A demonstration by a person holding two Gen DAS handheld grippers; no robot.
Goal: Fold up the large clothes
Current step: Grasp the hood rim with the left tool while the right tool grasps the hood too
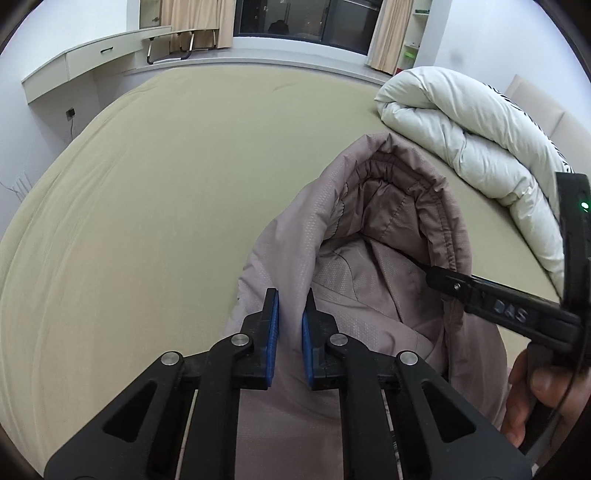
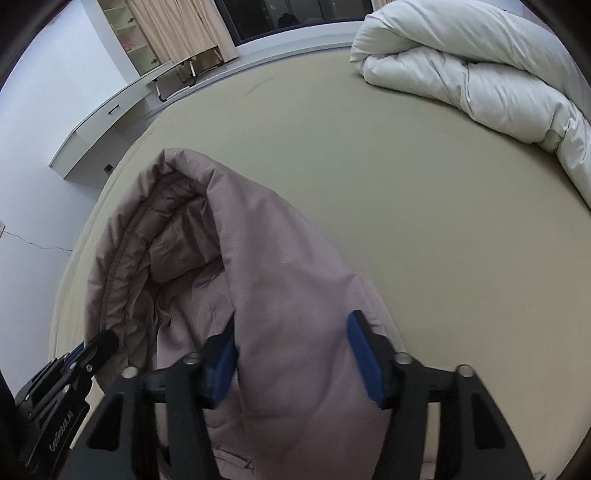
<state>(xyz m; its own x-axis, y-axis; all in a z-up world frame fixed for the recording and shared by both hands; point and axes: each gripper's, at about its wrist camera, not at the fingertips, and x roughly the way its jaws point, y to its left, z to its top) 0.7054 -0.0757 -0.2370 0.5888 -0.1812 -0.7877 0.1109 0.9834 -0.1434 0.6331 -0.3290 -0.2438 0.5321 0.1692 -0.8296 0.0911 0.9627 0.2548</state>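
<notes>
Where both grippers bracket the jacket (image 1: 369, 229), its body is cut off.

Both wrist views look close down at one jacket (image 1: 369, 258); bed (image 2: 443, 221) shared.

The setting is a bedroom in a home. A wide bed covered by a smooth olive-beige fitted sheet (image 1: 155, 206) fills most of both views. A bulky white quilted duvet (image 2: 480, 70), rolled into a heap, lies on the sheet beside a pale padded headboard (image 1: 535, 103). A white wall-mounted desk with a drawer (image 1: 85, 62) runs along one wall. Beige pleated curtains (image 1: 192, 18) frame a large dark window (image 1: 303, 18), and open white shelving (image 2: 125, 33) stands nearby.
</notes>
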